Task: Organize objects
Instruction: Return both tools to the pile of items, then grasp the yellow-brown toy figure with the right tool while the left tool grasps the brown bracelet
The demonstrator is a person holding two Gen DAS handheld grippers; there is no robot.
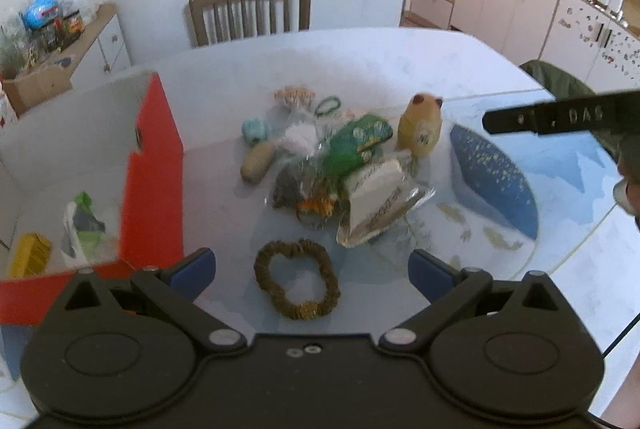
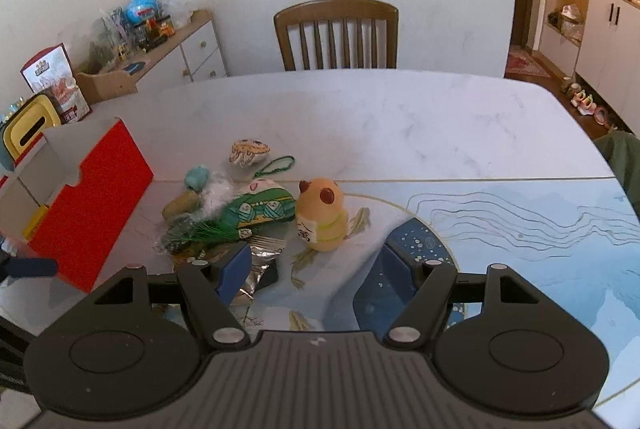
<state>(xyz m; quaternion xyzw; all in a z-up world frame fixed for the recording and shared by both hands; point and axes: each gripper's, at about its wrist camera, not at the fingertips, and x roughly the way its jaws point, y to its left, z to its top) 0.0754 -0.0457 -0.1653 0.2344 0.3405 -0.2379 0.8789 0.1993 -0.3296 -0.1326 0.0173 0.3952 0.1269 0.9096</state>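
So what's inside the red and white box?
Inside the red and white box lie a yellow packet and a green and white wrapper. The near red flap and the left tongs hide the box's front corner.

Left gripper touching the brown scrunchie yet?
Apart. The left wrist view shows the scrunchie flat on the table between the open left gripper fingers, with bare table either side.

Both grippers: black housings w/ silver pivot screws, blue-padded jaws.
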